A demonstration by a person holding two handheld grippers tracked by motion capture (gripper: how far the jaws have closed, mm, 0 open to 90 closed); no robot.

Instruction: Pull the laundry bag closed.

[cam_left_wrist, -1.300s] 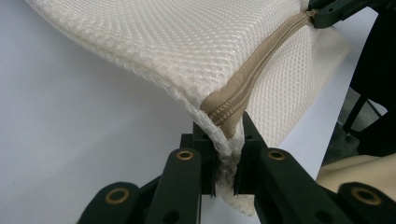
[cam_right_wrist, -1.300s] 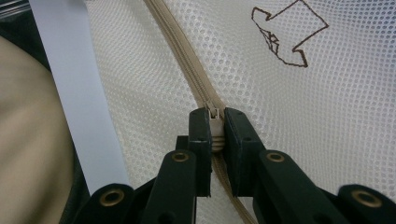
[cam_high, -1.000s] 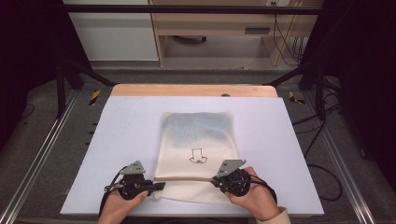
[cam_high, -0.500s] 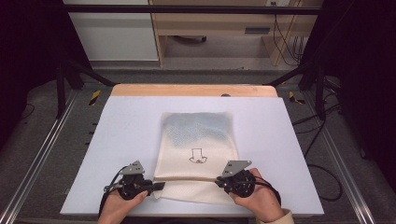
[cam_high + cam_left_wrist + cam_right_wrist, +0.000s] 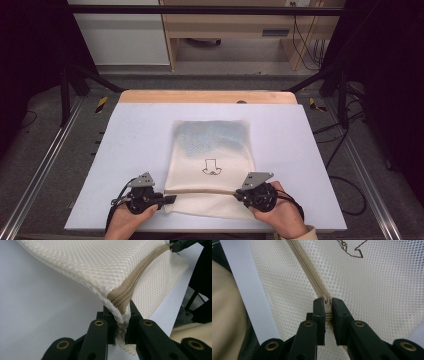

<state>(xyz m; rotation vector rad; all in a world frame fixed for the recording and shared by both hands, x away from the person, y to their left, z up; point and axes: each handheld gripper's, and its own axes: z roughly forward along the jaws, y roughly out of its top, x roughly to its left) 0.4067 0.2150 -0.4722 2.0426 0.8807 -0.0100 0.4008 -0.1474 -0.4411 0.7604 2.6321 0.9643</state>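
A cream mesh bag [image 5: 212, 145] with a small dark drawing lies on the white table [image 5: 125, 150], its far part showing blue through the mesh. A tan zipper [image 5: 200, 191] runs across its near end. My left gripper [image 5: 169, 199] is shut on the bag's left edge, where the zipper [image 5: 130, 287] ends; the jaws [image 5: 121, 322] pinch the mesh and lift it a little. My right gripper [image 5: 238, 194] is shut on the zipper pull [image 5: 327, 305] at the zipper's right end, with mesh [image 5: 372, 302] spread beyond the jaws.
The table's wooden far edge [image 5: 207, 96] borders a floor with cables and metal frame rails [image 5: 40, 170] at both sides. White table surface lies open to the left and right of the bag. The person's hands [image 5: 280, 220] rest at the near edge.
My right gripper has edged slightly to the right along the zipper line. My left gripper has kept its place and grip.
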